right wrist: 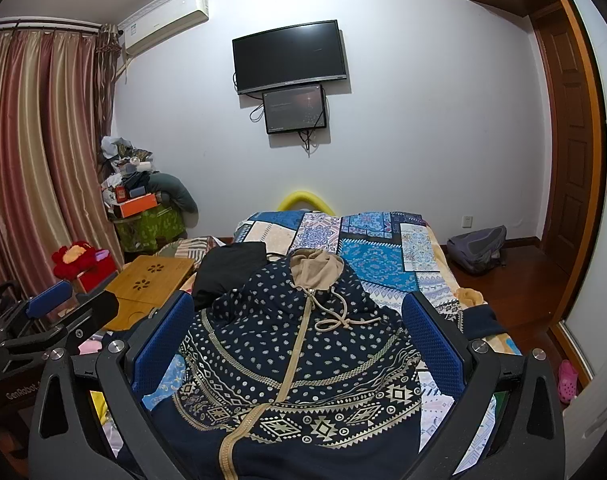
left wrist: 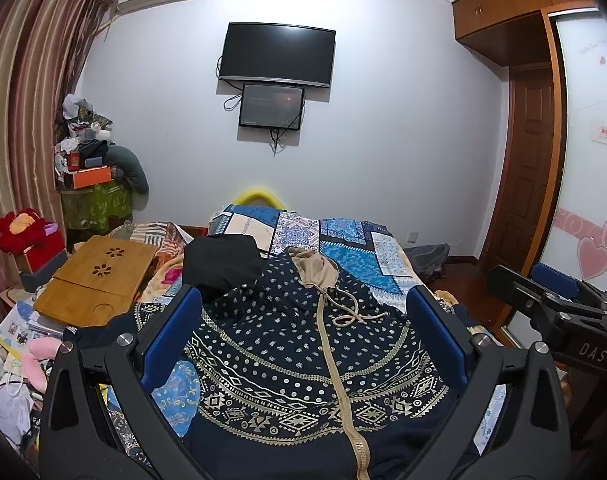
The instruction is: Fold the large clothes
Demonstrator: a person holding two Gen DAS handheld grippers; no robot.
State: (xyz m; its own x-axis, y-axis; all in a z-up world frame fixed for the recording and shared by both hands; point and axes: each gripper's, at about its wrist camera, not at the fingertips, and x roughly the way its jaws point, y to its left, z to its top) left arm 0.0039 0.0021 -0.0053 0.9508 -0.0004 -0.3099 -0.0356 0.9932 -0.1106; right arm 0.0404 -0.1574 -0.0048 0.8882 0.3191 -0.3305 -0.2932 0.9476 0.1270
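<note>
We see navy patterned zip hoodie [left wrist: 303, 344] spread flat on patchwork bedspread [left wrist: 355, 256], hood away from us. Left gripper [left wrist: 303, 320] and right gripper [right wrist: 299, 320] both spread wide above it, holding nothing, blue pads [right wrist: 163, 340] framing garment.

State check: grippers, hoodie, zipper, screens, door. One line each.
left gripper: open, holding nothing
right gripper: open, holding nothing
hoodie: spread flat on the bed, front up, unfolded
zipper: closed
drawstring: loose, untied
TV: off
small screen: on, dim
door: closed
</note>
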